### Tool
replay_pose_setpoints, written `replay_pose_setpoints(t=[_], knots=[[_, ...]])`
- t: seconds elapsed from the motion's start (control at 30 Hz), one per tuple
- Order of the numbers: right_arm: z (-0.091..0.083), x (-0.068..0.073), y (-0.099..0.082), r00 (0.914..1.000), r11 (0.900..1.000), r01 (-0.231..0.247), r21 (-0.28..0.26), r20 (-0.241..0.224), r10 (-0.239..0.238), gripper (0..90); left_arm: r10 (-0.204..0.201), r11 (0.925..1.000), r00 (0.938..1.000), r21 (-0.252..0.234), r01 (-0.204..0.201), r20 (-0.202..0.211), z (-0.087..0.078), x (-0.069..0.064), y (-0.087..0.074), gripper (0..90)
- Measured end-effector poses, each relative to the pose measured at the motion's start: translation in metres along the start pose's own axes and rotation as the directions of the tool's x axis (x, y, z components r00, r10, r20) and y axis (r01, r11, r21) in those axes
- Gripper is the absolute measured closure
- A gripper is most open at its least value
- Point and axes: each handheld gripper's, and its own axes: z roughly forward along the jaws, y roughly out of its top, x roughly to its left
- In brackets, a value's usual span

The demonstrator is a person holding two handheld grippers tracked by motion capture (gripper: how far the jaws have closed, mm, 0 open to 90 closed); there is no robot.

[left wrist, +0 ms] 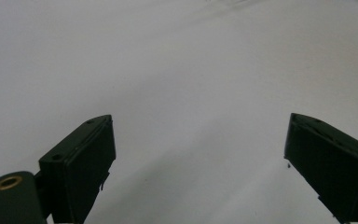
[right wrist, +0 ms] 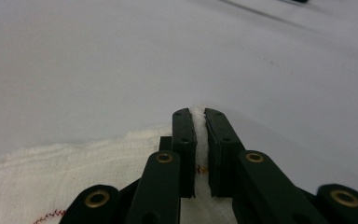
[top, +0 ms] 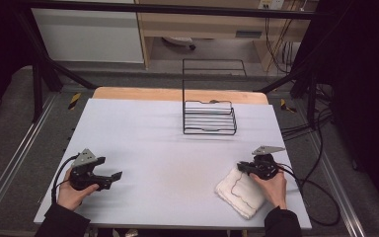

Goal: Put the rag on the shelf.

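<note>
Pale grey sheeting covers the bench (top: 168, 143), with dark framing and grey floor around it.

At the left, the left tool (top: 109, 177) rests low over bare sheeting near the front edge, its jaws spread wide with nothing between them.

Back of centre stands a black wire basket (top: 209, 118) with a tall wire frame rising behind it. As far as the high view tells, nothing lies in it, though something small and pale shows at its back rim that I cannot make out.

At the right front lies a folded white cloth (top: 239, 192) with red stitching. The right tool (right wrist: 199, 140) has its jaws nearly together on a thin fold at the cloth's far corner.

The pinch looks shallow, so the fold may slip out on lifting. Held by one corner, the cloth would likely unfold and drag across the bench.
</note>
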Motion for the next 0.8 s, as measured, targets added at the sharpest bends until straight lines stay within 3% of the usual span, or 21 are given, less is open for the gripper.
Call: replay_pose_setpoints(t=[0.2, 0.33, 0.37, 0.43, 0.47, 0.8], knots=[[0.006, 0.015, 0.013, 0.9955, 0.9949, 0.084, -0.056, -0.039, -0.086, 83.5, 0.001, 1.0000, 1.0000, 0.000, -0.001, -0.003, 0.000, 0.000, 0.000, 8.8], [0.015, 0.025, 0.021, 0.9912, 0.9917, 0.114, -0.060, -0.062, -0.117, 83.5, 0.001, 1.0000, 1.0000, 0.000, -0.001, -0.004, 0.000, 0.000, 0.000, 8.8], [0.022, 0.031, 0.027, 0.9859, 0.9878, 0.145, -0.057, -0.077, -0.149, 83.5, 0.001, 1.0000, 1.0000, 0.000, -0.001, -0.005, 0.000, 0.000, 0.000, 8.8], [0.025, 0.035, 0.029, 0.9836, 0.9862, 0.156, -0.055, -0.083, -0.160, 83.5, 0.002, 1.0000, 1.0000, 0.000, -0.002, -0.007, 0.000, 0.000, 0.000, 8.8], [0.032, 0.042, 0.036, 0.9771, 0.9820, 0.179, -0.060, -0.105, -0.185, 83.5, -0.002, 1.0000, 1.0000, -0.002, 0.002, -0.008, -0.001, 0.000, 0.000, 8.8], [0.062, 0.068, 0.056, 0.9559, 0.9688, 0.242, -0.054, -0.158, -0.248, 83.3, 0.002, 1.0000, 1.0000, -0.001, -0.002, -0.007, 0.000, 0.000, 0.000, 8.8]])
